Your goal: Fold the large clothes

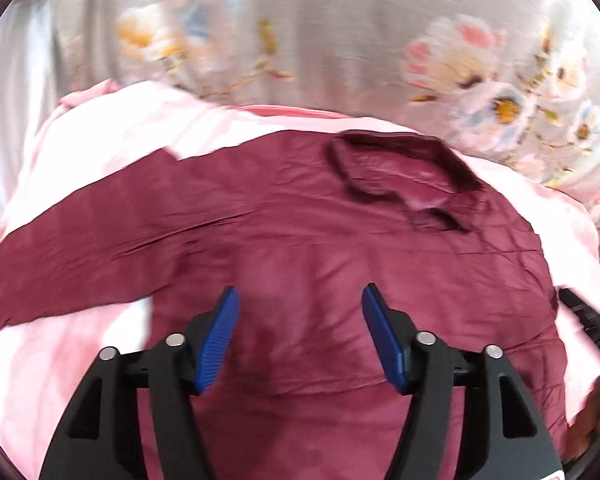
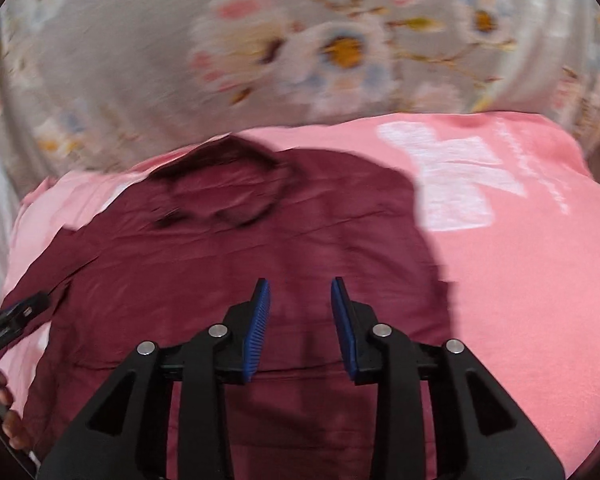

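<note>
Where maroon shirt (image 2: 228,280) ends — bare pink cloth (image 2: 520,280) rightward.

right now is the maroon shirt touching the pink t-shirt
Touching. The right wrist view shows the maroon shirt lying spread on top of the pink t-shirt, its edge resting directly on the pink cloth with no gap.

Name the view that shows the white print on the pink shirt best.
Right wrist view: the white print lies uncovered on the pink shirt. The left wrist view shows no print, only pale pink cloth around the maroon shirt.
</note>
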`<state>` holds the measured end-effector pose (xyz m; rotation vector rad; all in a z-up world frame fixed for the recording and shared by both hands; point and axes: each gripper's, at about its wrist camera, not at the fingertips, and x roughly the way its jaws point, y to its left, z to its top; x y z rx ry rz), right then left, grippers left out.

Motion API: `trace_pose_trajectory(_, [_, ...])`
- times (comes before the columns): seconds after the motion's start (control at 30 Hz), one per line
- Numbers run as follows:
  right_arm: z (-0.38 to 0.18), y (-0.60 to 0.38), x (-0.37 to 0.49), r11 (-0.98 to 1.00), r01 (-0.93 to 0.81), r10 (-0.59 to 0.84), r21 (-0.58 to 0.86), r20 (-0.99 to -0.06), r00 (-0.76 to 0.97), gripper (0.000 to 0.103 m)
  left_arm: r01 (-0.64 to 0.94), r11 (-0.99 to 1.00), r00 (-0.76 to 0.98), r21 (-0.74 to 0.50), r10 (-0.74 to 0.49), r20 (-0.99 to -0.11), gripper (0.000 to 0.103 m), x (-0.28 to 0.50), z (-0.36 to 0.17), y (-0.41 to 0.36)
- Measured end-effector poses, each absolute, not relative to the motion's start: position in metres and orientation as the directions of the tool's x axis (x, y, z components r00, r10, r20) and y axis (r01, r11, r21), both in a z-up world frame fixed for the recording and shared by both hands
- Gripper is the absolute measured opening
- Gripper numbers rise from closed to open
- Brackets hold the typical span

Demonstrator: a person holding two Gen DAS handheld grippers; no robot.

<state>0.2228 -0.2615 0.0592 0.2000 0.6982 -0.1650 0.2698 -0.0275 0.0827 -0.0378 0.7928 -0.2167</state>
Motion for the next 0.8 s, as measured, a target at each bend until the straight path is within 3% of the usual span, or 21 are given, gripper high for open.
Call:
trace_pose_trajectory(0.3, [-0.008,-0.222,0.243,0.979,0.193,-0.079,0.067,-0.746,0.661,0.030,0.198,0.980,0.605,-0.028,-0.144,-0.783,0.063,0.281,0.005,-0.071])
trace_pose_trajectory(0.8, [-0.016,-0.211,0.247,0.979,0.201,-0.159,-0.031,-0.738,0.656,0.032,0.176,0.984,0.632,0.004,-0.110,-0.767,0.072,0.276,-0.002,-0.071])
